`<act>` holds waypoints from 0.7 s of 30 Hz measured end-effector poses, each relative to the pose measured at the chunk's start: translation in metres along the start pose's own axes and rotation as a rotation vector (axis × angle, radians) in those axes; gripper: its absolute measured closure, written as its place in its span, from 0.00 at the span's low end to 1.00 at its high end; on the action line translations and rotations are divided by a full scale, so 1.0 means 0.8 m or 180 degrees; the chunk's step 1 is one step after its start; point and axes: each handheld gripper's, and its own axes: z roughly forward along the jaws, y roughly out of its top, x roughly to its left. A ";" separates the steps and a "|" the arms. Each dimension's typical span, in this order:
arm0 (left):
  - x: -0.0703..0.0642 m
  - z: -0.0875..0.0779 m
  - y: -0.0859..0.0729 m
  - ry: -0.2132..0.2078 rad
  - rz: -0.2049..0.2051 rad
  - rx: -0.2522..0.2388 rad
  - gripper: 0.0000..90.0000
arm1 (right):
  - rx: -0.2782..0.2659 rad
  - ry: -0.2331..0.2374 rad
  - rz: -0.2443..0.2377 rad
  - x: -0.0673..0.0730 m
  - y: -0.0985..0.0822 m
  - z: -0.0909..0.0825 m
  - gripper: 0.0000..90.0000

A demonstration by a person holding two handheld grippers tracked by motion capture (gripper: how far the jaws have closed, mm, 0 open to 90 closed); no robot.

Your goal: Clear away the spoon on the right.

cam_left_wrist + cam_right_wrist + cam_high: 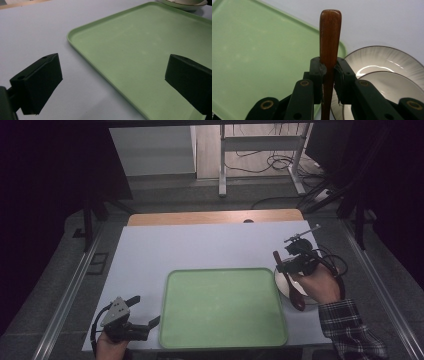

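A: Pale grey surface point(200, 245), with dark floor and a metal frame beyond it. What does the right claw point(328, 68) hold?

B: Its jaws are clamped on the handle of a brown wooden spoon point(329, 37). In the right gripper view the handle runs up between the two pads and its rounded end sticks out past them. In the high view the spoon point(292, 290) hangs from the right claw point(287, 265), its bowl end lower, over a white plate point(280, 282).

A: And around that?

B: Two white plates point(387, 62) sit stacked just beside the right edge of a green tray point(222, 307). The spoon's handle crosses the gap between tray and plates in the right gripper view.

A: The left claw point(112, 80)?

B: Its jaws stand wide apart with nothing between them. It rests low at the near left corner of the surface, one jaw over the grey top, the other over the tray's point(140, 50) left edge.
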 end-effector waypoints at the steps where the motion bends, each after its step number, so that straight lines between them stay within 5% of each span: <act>1: 0.000 0.000 0.000 0.0000 0.0000 -0.0002 0.01 | 0.0014 0.0008 0.0005 0.002 0.000 0.002 0.86; 21: 0.000 -0.001 0.000 -0.0010 0.0010 -0.0005 0.01 | 0.0295 0.0176 -0.0005 0.044 0.007 0.070 0.86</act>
